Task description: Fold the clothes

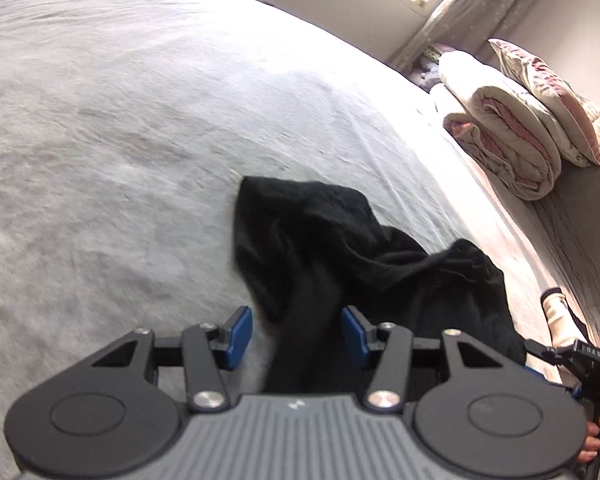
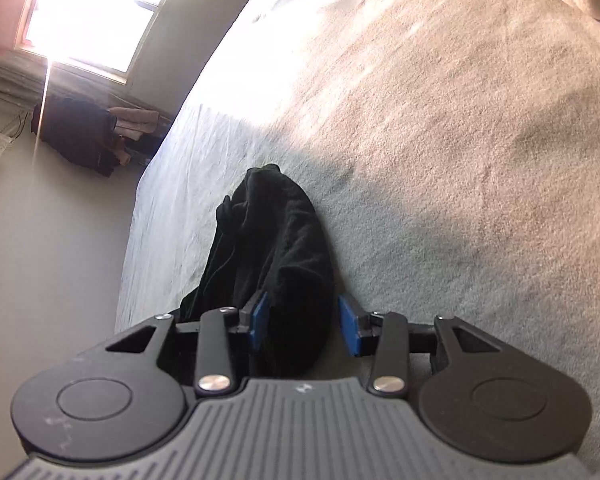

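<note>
Both of your tools, the left tool (image 1: pixel 296 334) and the right tool (image 2: pixel 303 324), stand open astride the bunched black garment (image 1: pixel 340 236), which lies on the bed (image 1: pixel 120 120) and runs straight ahead between each pair of blue pads.

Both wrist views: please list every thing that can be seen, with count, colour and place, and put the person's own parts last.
black garment: one, black, crumpled on the bed, running between the fingers of both grippers.
bed cover: one, light grey, spread over the whole bed.
folded quilts: a pile, cream and pink, at the far right end of the bed.
window: one, very bright, on the far wall.
dark clothes pile: one heap, dark brown, under the window beside the bed.
left gripper: one, black with blue pads, open around the garment.
right gripper: one, black with blue pads, open around the garment.
</note>
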`<action>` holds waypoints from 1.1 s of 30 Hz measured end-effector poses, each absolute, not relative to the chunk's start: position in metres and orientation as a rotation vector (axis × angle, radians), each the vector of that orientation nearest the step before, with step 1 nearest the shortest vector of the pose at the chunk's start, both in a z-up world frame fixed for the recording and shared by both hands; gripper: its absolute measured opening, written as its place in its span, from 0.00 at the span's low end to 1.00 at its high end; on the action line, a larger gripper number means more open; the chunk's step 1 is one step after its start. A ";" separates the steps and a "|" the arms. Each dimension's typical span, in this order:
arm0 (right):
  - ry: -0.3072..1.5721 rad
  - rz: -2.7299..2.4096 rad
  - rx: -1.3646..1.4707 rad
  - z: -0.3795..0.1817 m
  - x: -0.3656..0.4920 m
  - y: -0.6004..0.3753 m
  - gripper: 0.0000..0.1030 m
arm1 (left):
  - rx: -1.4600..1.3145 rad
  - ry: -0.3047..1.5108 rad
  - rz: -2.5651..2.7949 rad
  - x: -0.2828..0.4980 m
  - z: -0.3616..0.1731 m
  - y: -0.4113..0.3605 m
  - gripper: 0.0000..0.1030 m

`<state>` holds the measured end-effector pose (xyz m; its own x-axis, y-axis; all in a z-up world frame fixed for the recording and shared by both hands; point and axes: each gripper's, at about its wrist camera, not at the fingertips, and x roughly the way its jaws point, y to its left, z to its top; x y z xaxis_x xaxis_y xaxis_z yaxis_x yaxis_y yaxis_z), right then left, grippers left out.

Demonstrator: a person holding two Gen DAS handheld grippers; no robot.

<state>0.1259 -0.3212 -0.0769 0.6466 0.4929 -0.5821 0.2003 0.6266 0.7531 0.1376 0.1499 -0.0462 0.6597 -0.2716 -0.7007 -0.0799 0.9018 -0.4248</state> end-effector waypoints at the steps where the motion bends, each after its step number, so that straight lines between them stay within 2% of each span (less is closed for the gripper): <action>1: 0.873 0.194 0.928 -0.079 0.130 -0.323 0.42 | -0.448 0.849 -0.082 0.146 -0.048 0.158 0.51; 8: 0.836 0.182 1.025 -0.087 0.153 -0.329 0.42 | -0.462 0.863 -0.050 0.183 -0.057 0.168 0.48; 9: 0.840 0.188 1.003 -0.085 0.155 -0.327 0.42 | -0.448 0.865 -0.051 0.186 -0.058 0.164 0.39; 10: 0.844 0.194 0.981 -0.084 0.157 -0.325 0.38 | -0.434 0.866 -0.052 0.188 -0.060 0.161 0.24; 11: 0.849 0.200 0.960 -0.083 0.160 -0.324 0.34 | -0.421 0.868 -0.054 0.191 -0.061 0.158 0.16; 12: 0.854 0.200 0.935 -0.082 0.162 -0.322 0.19 | -0.435 0.875 -0.050 0.194 -0.061 0.161 0.01; 13: 0.858 0.183 0.905 -0.079 0.163 -0.321 0.11 | -0.450 0.882 -0.046 0.197 -0.061 0.165 0.00; 15: 0.841 0.149 0.844 -0.071 0.164 -0.322 0.08 | -0.429 0.871 -0.015 0.201 -0.056 0.170 0.00; 24: 0.741 -0.002 0.545 -0.034 0.175 -0.328 0.01 | -0.109 0.683 0.212 0.221 -0.003 0.188 0.00; 26: 0.728 -0.015 0.491 -0.028 0.179 -0.329 0.01 | -0.062 0.661 0.250 0.230 0.006 0.191 0.00; 29: 0.729 0.013 0.457 -0.025 0.182 -0.326 0.04 | -0.049 0.725 0.264 0.244 0.002 0.196 0.00; 31: 0.739 0.037 0.435 -0.029 0.187 -0.319 0.13 | -0.064 0.755 0.259 0.248 -0.002 0.198 0.02; 32: 0.744 0.049 0.423 -0.031 0.190 -0.315 0.14 | -0.071 0.754 0.255 0.247 -0.003 0.199 0.04; 33: 0.748 0.061 0.412 -0.032 0.193 -0.312 0.15 | -0.083 0.751 0.234 0.243 -0.003 0.198 0.13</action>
